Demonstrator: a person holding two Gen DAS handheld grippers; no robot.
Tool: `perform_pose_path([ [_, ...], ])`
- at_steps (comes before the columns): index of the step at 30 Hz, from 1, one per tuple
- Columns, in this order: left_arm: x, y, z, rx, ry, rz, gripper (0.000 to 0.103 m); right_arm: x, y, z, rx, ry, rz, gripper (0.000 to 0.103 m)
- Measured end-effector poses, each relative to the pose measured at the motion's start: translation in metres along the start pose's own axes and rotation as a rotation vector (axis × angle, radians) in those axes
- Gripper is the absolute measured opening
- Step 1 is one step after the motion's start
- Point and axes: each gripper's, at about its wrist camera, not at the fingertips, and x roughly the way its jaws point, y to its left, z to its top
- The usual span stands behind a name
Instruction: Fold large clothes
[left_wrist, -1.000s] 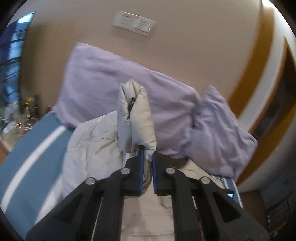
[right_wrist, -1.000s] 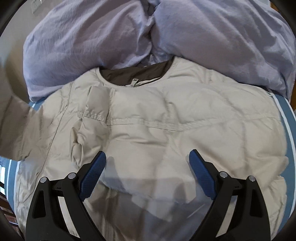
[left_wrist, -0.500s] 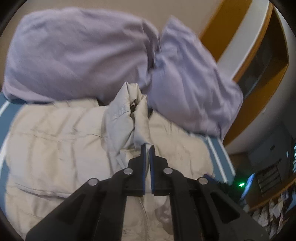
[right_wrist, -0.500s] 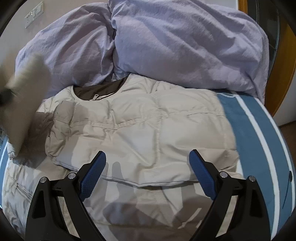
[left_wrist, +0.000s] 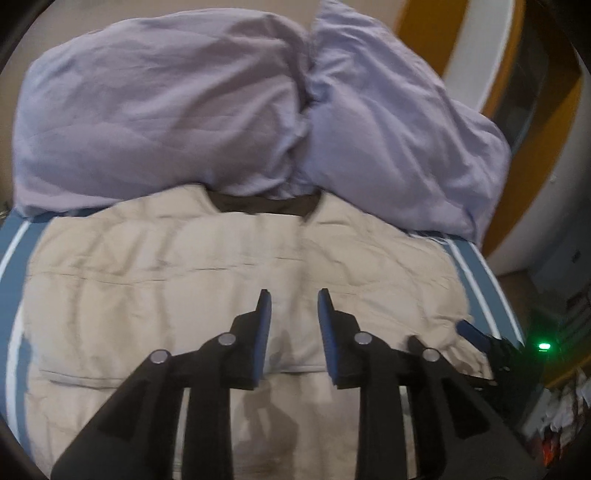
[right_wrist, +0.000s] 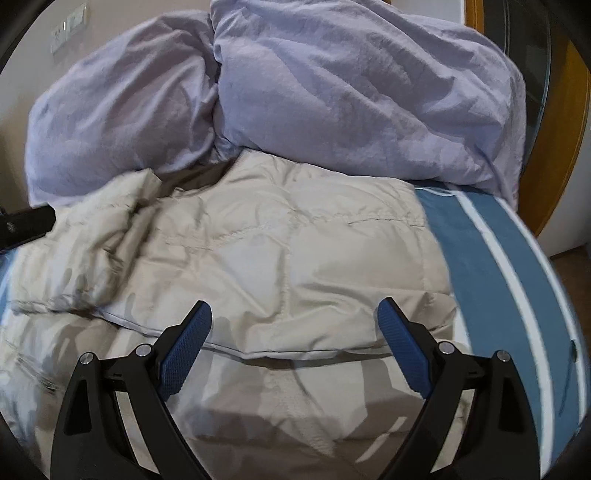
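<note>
Beige jacket (left_wrist: 184, 280), seemingly two pillows (left_wrist: 155, 110).

Lilac duvet (left_wrist: 192, 110), blue striped bedsheet (right_wrist: 491, 266).

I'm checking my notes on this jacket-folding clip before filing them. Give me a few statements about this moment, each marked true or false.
1. The beige jacket lies on the blue striped bed cover. True.
2. The left gripper is clamped on a sleeve. False: its jaws have just been opening, with nothing between them.
3. The right gripper is open, nothing between its pads. True.
4. The pillows are bright red. False: they are pale lilac.
5. The jacket's dark inner collar lies at the pillow end. True.
</note>
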Motion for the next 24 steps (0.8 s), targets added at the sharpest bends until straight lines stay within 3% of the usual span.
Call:
perform_pose_path([
  [2,0.002,0.015,0.001,-0.024,0.007,0.036,0.027,-0.002,0.002,0.002,0.033,0.005,0.088,0.092],
  [7,0.005,0.042,-0.007,-0.029,0.024,0.121,0.028,0.003,0.023,0.009,0.075,0.057,0.273,0.073],
  [17,-0.009,0.085,-0.020,-0.004,0.011,0.273,0.034,0.032,0.086,0.015,0.094,0.143,0.395,0.063],
  [20,-0.012,0.103,-0.023,-0.025,0.015,0.300,0.035,0.041,0.092,0.015,0.120,0.159,0.395,0.046],
  [22,-0.014,0.112,-0.025,-0.040,0.019,0.313,0.036,0.043,0.095,0.014,0.121,0.163,0.423,0.021],
  [24,-0.016,0.120,-0.027,-0.051,0.022,0.322,0.036,0.039,0.097,0.012,0.107,0.143,0.415,0.013],
])
